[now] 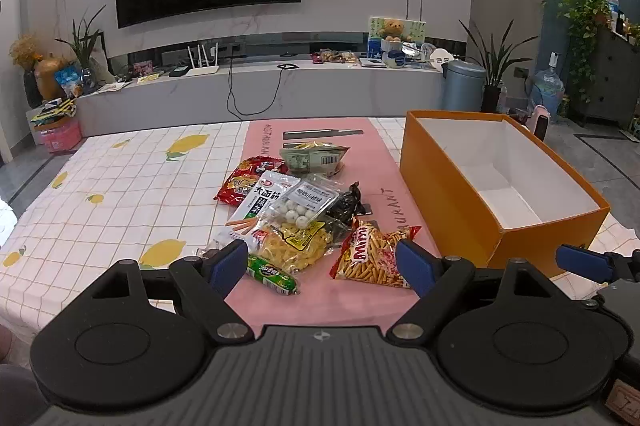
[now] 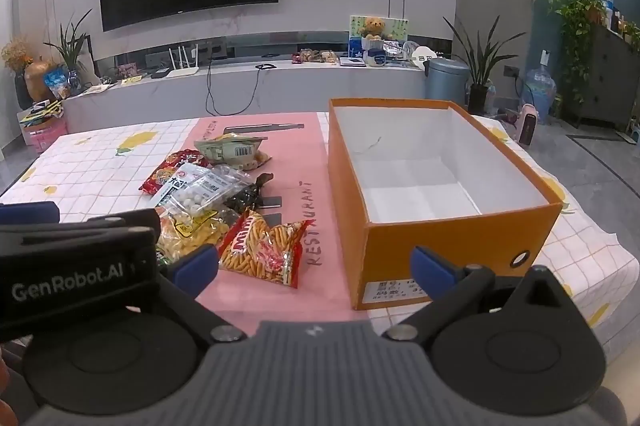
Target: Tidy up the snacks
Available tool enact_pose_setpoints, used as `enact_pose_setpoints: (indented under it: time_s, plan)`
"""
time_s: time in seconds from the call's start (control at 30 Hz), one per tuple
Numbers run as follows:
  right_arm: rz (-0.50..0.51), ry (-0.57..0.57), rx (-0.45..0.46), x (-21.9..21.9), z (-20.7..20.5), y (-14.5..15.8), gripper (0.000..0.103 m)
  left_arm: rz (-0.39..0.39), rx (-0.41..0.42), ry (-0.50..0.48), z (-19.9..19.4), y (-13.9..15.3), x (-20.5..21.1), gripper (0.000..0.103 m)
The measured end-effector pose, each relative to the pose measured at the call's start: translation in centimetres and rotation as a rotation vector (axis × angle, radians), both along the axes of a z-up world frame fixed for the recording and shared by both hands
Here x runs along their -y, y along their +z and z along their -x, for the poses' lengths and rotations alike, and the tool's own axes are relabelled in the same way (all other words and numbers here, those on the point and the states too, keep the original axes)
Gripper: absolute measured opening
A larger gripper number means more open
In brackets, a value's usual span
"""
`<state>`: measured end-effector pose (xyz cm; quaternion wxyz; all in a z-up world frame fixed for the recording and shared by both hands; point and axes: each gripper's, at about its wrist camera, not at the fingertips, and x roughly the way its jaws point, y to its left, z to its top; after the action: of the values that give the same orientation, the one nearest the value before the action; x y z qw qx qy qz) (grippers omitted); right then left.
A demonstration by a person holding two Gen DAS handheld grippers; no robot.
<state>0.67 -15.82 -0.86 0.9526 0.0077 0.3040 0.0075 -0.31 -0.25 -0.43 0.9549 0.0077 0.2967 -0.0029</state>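
A pile of snack packets [image 1: 292, 210] lies on the pink mat [image 1: 320, 302]; it also shows in the right wrist view [image 2: 208, 194]. Nearest is a red Mimi stick-snack bag [image 1: 374, 256], also seen in the right wrist view [image 2: 262, 252]. A green sausage pack [image 1: 272, 273] lies at the pile's front. An open, empty orange box [image 1: 448, 186] stands to the right; in the right wrist view it [image 2: 460, 246] is straight ahead. My left gripper [image 1: 322, 264] is open, empty, just short of the pile. My right gripper [image 2: 316, 266] is open, empty, in front of the box's near left corner.
The table wears a white checked cloth with lemon prints [image 1: 120, 194]. A grey flat strip [image 1: 322, 134] lies at the mat's far end. Beyond the table are a TV bench [image 1: 256, 86], a grey bin [image 1: 464, 86] and plants. The left gripper's body [image 2: 72, 266] shows in the right wrist view.
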Motion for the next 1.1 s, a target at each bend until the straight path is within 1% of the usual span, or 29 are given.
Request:
enact_pose_setpoints:
  time_s: [1.1]
  plan:
    - [-0.036,0.033,-0.024,-0.06,-0.35,-0.69,0.100,-0.016,-0.025,0.014,-0.39,-0.86,-0.61,0.098]
